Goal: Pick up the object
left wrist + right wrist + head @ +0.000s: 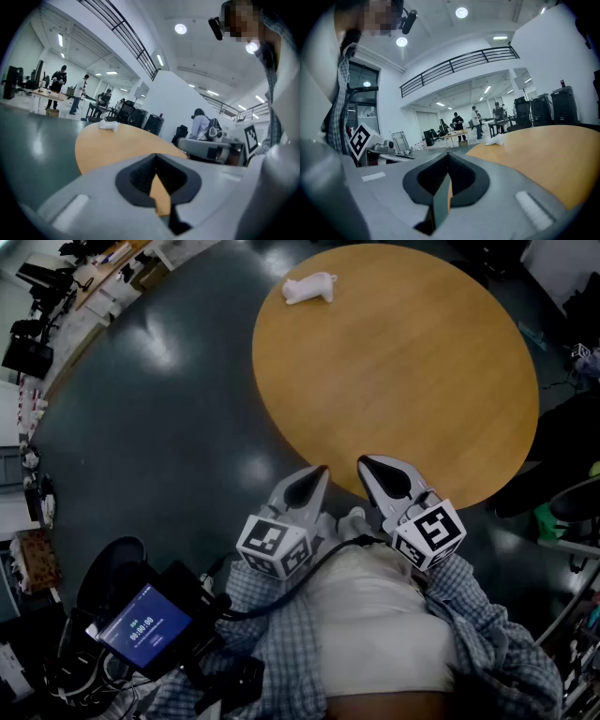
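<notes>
A small white object (309, 287) lies at the far edge of the round wooden table (403, 371). It also shows far off as the white object (108, 125) in the left gripper view and the white object (496, 139) in the right gripper view. Both grippers are held side by side close to the person's chest, at the table's near edge and well short of the object. My left gripper (319, 472) is shut with nothing in it, jaws together (157, 173). My right gripper (367, 465) is likewise shut and empty (447, 180).
A device with a lit blue screen (145, 626) hangs at the person's lower left. Dark grey floor surrounds the table. Desks with standing people (56, 82) and black cases (140, 119) stand beyond it. Dark chairs and gear (562, 437) crowd the right side.
</notes>
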The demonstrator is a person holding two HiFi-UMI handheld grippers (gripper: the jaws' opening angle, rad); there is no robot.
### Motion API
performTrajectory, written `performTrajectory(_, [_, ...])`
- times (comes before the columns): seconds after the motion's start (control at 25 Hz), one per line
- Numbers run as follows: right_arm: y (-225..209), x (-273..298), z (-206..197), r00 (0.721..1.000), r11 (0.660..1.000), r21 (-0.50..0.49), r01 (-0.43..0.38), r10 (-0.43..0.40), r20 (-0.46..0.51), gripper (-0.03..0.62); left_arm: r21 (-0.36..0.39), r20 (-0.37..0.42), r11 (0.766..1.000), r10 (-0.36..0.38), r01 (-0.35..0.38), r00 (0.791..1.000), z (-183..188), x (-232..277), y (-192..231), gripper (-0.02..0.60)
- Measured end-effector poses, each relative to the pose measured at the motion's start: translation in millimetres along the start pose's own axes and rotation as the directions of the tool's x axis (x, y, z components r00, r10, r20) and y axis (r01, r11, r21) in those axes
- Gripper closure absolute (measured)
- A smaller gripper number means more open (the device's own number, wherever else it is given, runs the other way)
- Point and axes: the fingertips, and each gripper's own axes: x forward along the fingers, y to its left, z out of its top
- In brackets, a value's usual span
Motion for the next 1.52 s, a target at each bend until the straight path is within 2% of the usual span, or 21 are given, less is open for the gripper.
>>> performTrajectory(0.16, [12, 8, 2, 1.000, 1.000, -0.001, 0.004, -0.004, -0.002, 0.588, -0.026, -0.004, 1.000, -0.007, 0.007, 1.000, 2, -12, 9, 0.580])
performTrajectory(0.52, [-6, -2, 2, 1.000, 1.000, 0.020, 0.007, -0.007, 0.001, 0.588, -0.025, -0.007, 1.000, 0.010, -0.010, 1.000, -1, 3, 1, 0.580])
performTrajectory(0.76, [-12, -7, 4, 1.000, 1.000, 0.025, 0.010, -0.011, 0.012, 0.588, -0.004, -0.005, 1.000, 0.022, -0.022, 1.000, 3, 6, 2, 0.580])
performTrajectory(0.96, [-25, -28, 2, 0.999, 0.999, 0.040, 0.029, -0.029, 0.017, 0.588, 0.010, 0.020, 0.998, 0.061, -0.061, 0.998, 12, 8, -1, 0.580])
performTrajectory(1.24, [-41, -43, 0, 0.999, 1.000, 0.007, 0.021, -0.021, 0.028, 0.588, 0.046, 0.041, 0.992, 0.112, -0.114, 0.993, 13, 13, -4, 0.580])
performTrajectory(1.52, [-62, -37, 8, 0.997, 0.999, 0.016, 0.044, -0.045, 0.057, 0.588, 0.070, 0.049, 0.990, 0.118, -0.121, 0.992, 21, 30, 4, 0.580])
